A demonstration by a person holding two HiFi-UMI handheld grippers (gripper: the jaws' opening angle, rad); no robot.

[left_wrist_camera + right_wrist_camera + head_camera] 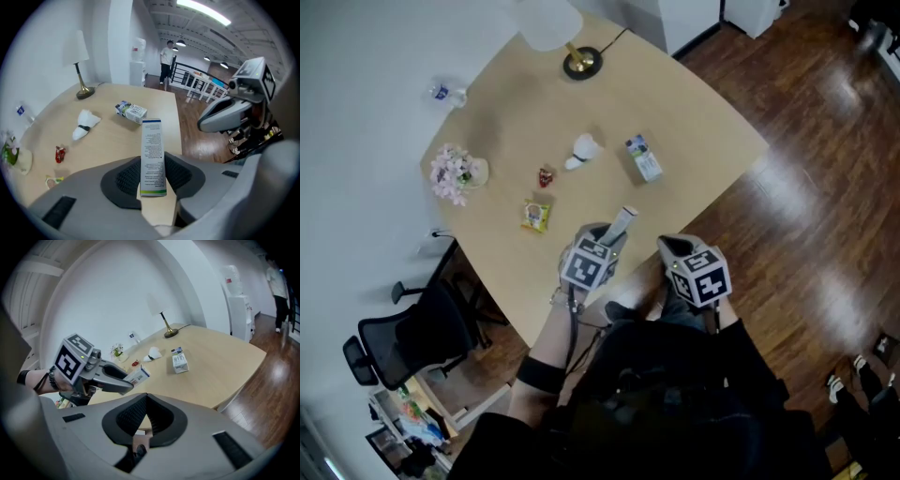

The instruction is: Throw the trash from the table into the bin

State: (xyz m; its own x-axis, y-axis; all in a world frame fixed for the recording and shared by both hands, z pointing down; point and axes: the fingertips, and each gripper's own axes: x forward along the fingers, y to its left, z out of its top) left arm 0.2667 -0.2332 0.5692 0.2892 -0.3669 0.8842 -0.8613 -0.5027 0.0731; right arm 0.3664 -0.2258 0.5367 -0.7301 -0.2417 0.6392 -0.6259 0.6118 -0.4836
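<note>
My left gripper (153,164) is shut on a narrow white box (152,154) with a blue top edge and a green stripe, held upright above the table's near edge. In the head view the box (622,224) sticks up out of the left gripper (609,242). On the round wooden table (694,122) lie a small milk carton (643,157), a crumpled white tissue (583,150), a red wrapper (546,175) and a yellow snack packet (536,216). My right gripper (672,247) hangs beside the left one, off the table's edge, shut with nothing in it (146,399). No bin is in view.
A lamp (579,61), a water bottle (447,93) and a pot of flowers (455,173) stand along the table's far and left sides. A black office chair (403,337) is at the lower left. Dark wooden floor (825,187) lies to the right.
</note>
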